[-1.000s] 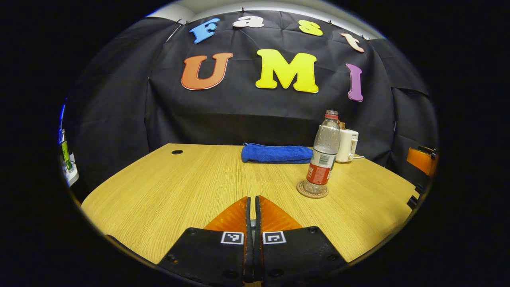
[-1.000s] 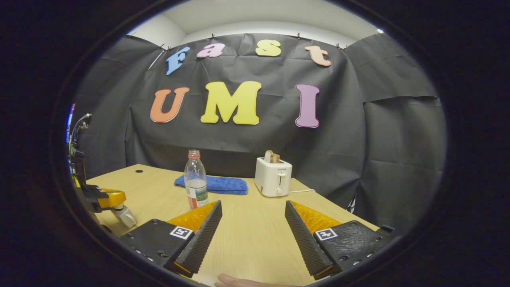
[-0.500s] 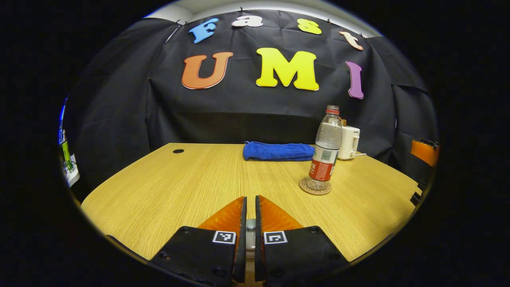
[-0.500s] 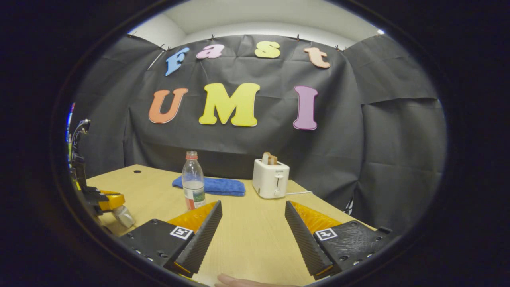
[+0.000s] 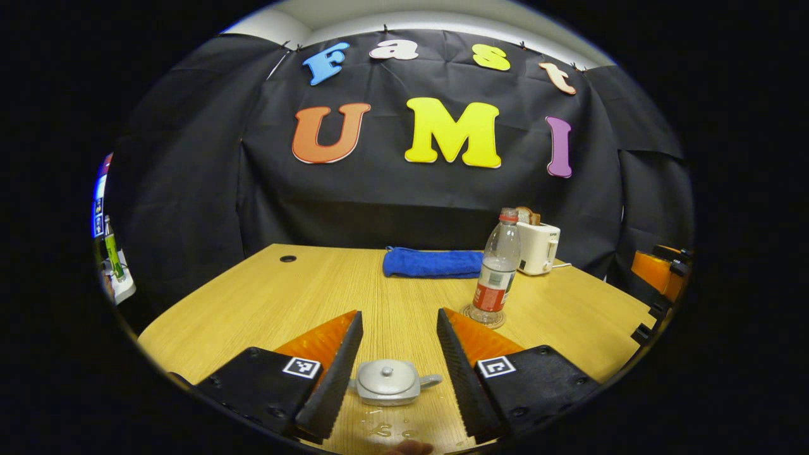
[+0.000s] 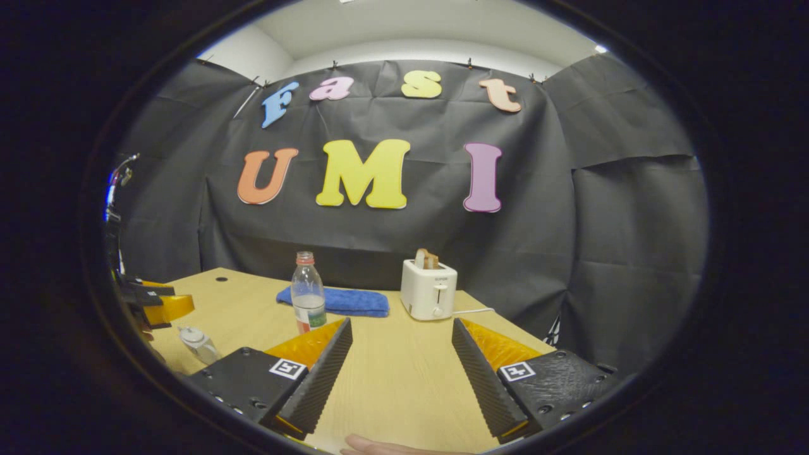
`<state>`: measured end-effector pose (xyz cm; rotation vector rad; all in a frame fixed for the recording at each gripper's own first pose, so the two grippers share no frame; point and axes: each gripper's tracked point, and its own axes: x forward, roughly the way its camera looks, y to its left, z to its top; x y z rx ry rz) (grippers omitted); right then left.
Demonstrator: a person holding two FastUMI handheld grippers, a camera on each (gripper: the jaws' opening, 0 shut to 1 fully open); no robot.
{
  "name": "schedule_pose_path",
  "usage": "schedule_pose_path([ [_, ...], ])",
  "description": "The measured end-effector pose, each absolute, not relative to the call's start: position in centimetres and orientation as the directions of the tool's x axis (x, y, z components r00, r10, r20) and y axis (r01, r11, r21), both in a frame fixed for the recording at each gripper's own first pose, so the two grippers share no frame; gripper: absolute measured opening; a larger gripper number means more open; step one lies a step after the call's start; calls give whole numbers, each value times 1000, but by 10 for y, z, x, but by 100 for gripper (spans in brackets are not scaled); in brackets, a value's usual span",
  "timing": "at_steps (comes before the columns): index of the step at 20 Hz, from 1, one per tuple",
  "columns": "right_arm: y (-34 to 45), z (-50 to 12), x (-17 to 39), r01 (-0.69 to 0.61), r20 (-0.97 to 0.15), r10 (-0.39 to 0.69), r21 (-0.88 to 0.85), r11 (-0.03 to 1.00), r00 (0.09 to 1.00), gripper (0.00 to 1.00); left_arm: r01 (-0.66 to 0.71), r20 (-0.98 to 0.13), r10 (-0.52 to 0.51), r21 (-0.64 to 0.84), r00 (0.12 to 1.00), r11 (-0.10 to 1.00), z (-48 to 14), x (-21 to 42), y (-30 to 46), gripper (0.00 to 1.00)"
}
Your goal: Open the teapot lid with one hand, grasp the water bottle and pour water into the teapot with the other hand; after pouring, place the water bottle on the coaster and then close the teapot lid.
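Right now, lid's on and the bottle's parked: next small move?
Probably draw the left hand-held gripper back from the teapot. Its fingers are open, the lid sits on the pot, and the water bottle stands on the coaster, so nothing appears left to do.

Teapots: one [image 5: 390, 382]
Water bottles: one [image 5: 497, 274]
Coasters: one [image 5: 483, 316]
Blue towels: one [image 5: 432, 262]
Toasters: one [image 5: 537, 248]
Grippers: two [image 5: 397, 373] [image 6: 401, 373]
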<state>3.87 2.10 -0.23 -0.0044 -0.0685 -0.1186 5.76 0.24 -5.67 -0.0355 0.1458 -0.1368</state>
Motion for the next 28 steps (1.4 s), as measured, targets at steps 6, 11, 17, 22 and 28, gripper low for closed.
schedule_pose_path([
  [6,7,38,-5,105,134,-109,34,994,985,95,31,-77,-31,8,997,999,-5,15,29,98],
  [11,15,49,-35,93,154,-89,-19,996,984,95,16,9,-16,-17,1000,1000,34,-18,37,98],
  [17,27,34,-42,62,106,-58,-37,997,993,98,51,81,-50,-8,995,999,57,-45,24,97],
  [22,26,30,-37,67,91,-62,-42,997,994,95,49,63,-49,1,997,999,48,-40,23,97],
  [28,28,27,-34,66,83,-61,-49,997,995,95,50,46,-50,19,998,999,43,-37,19,98],
])
